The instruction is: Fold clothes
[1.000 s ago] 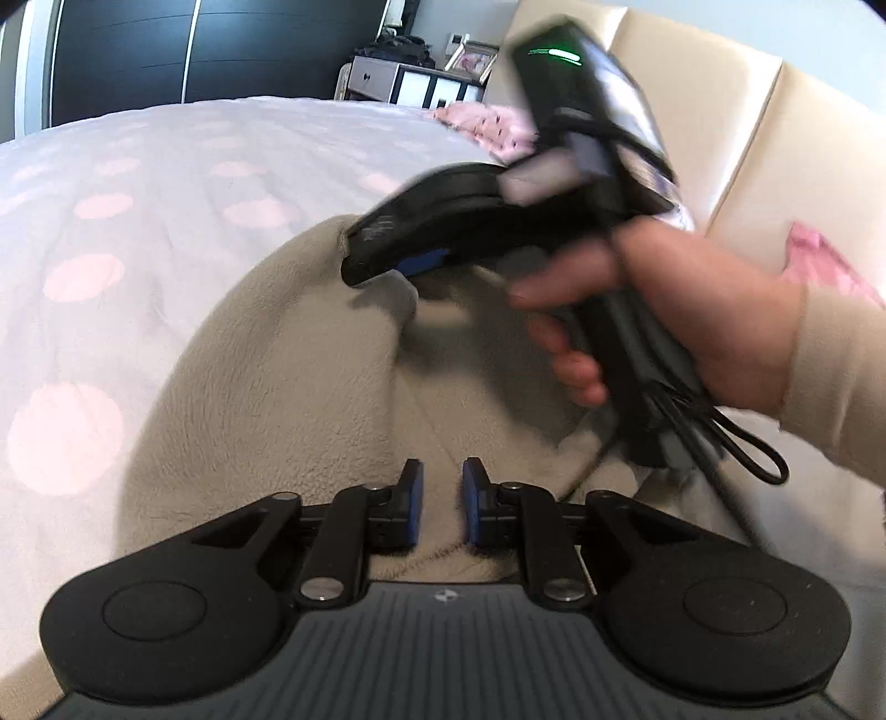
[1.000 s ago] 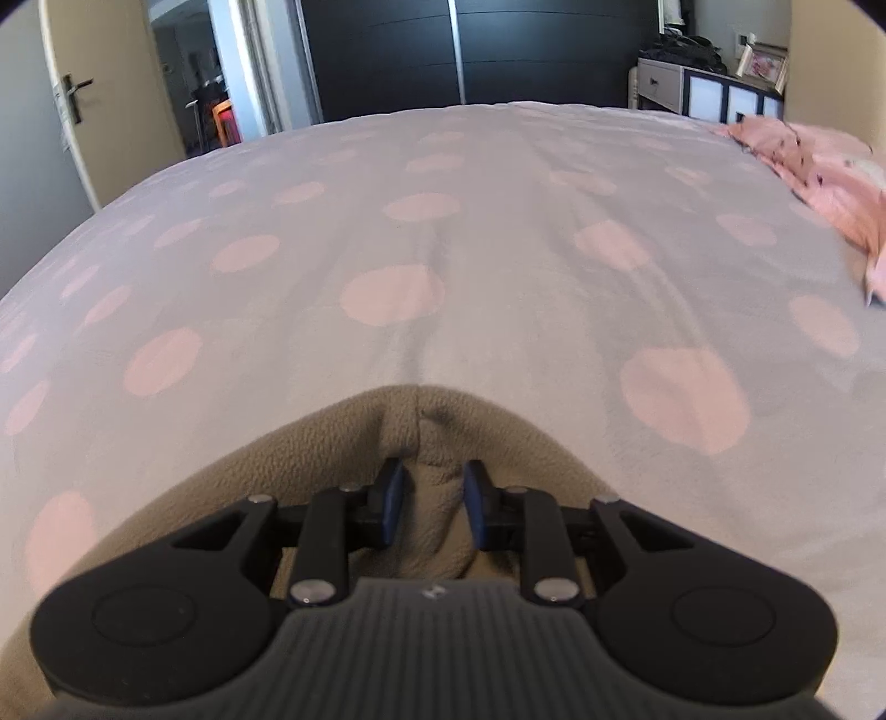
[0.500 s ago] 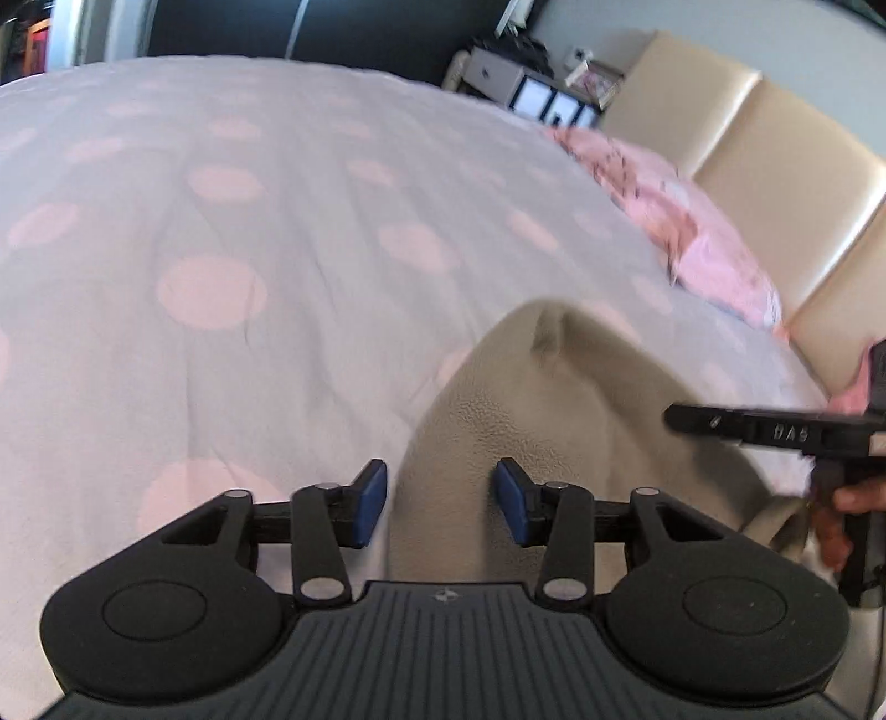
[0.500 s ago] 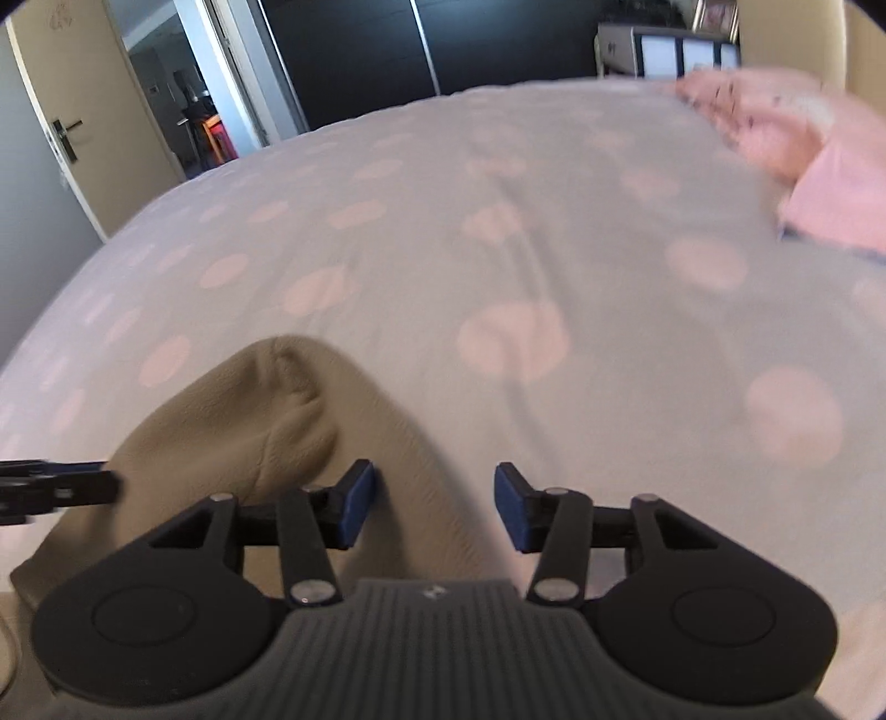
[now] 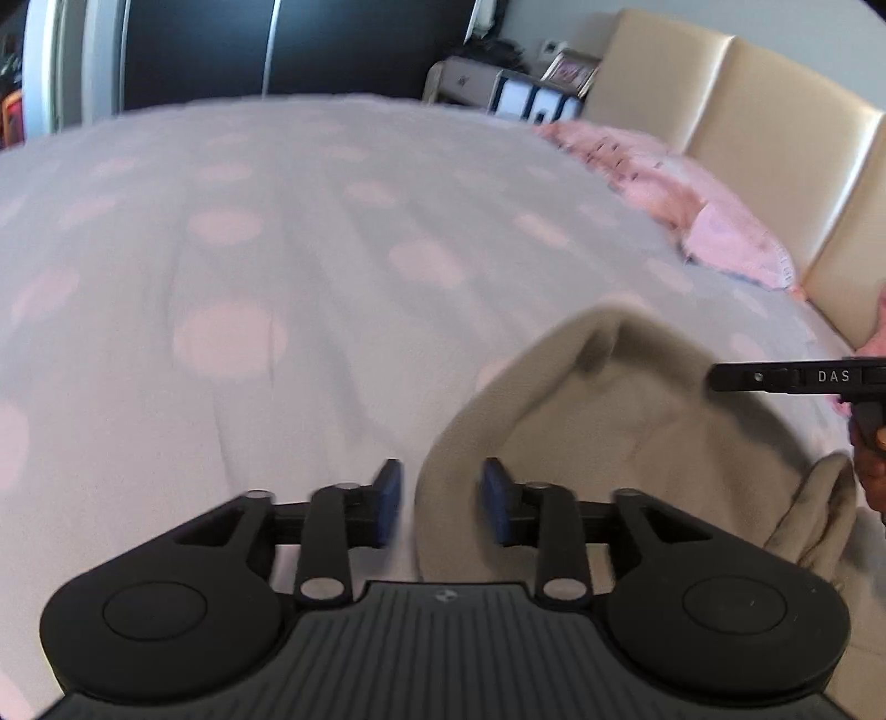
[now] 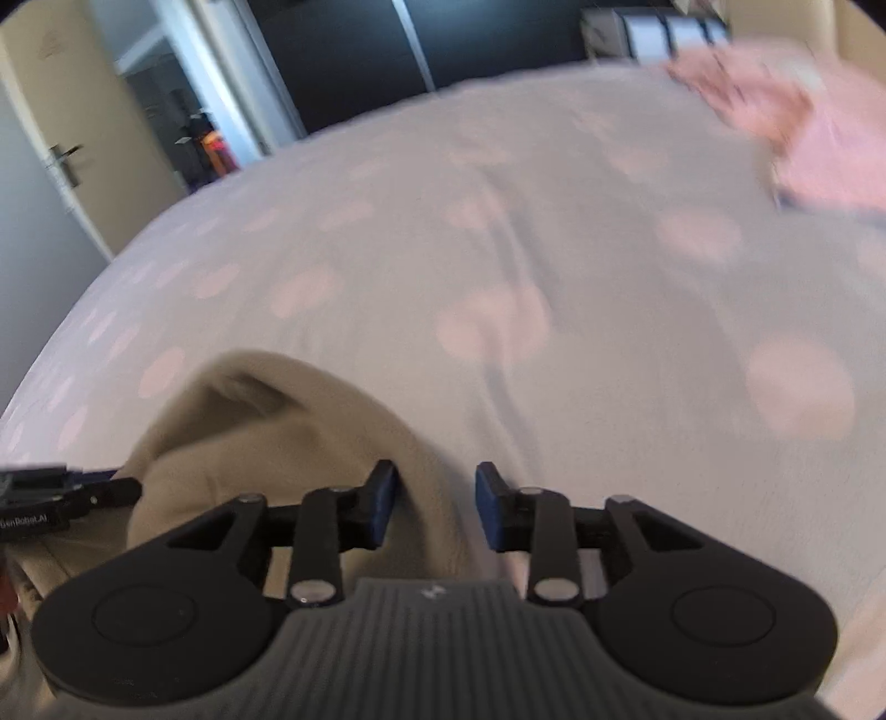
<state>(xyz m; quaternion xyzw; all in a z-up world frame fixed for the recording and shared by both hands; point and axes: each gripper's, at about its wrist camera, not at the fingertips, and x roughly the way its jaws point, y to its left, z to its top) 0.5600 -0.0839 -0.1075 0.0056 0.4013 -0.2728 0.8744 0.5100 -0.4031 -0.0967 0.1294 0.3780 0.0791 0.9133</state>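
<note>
A beige fleece garment [image 5: 637, 421] lies bunched on the dotted bedspread [image 5: 221, 266]. My left gripper [image 5: 440, 498] hangs over its left edge. The jaws are opening: the cloth's edge runs between the blue pads, which stand clear of it. In the right wrist view the same garment [image 6: 277, 432] sits low on the left. My right gripper [image 6: 434, 501] is over its right edge, jaws also opening, with cloth between the pads but not pinched. Each view shows the other gripper's finger: the right one [image 5: 786, 378] and the left one [image 6: 72, 493].
Pink clothes [image 5: 692, 205] lie by the cream padded headboard [image 5: 775, 155]. A dark wardrobe [image 5: 277, 50] and a low shelf unit [image 5: 515, 94] stand past the bed. A door [image 6: 61, 160] stands open on the left. A person's hand [image 5: 872, 471] shows at the right edge.
Both grippers, pinching folds of the beige garment a second ago, have spread their jaws and let go. They have moved apart to opposite edges of the garment, which now rests on the bed.
</note>
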